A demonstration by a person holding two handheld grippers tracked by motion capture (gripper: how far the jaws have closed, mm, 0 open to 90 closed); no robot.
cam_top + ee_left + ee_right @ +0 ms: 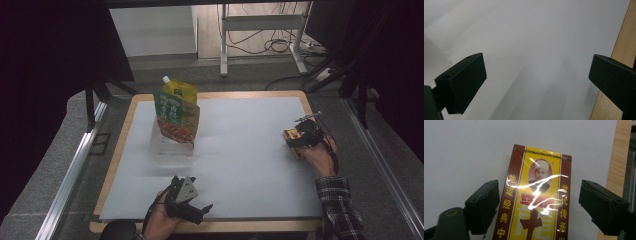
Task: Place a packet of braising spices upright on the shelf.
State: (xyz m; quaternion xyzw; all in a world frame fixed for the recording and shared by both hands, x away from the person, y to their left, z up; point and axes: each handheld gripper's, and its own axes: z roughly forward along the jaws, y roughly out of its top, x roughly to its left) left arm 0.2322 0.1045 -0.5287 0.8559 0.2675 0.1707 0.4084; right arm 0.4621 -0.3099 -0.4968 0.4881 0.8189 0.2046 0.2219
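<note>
Right gripper view: the yellow-and-maroon box [536, 200], glossy-wrapped, lies flat near the table's right edge. Right gripper [539, 207] straddles it, jaws open, untouching. Left gripper [536, 82] stands open, holding nothing.

Packet [534, 200] between right tongs [539, 207]; pouch [176, 112] far left.

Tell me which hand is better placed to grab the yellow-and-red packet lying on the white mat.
Right. The right gripper already has the yellow-and-red packet between its open jaws, small gaps on both sides. The left gripper sits open over bare white mat near the front edge, far from it.
</note>
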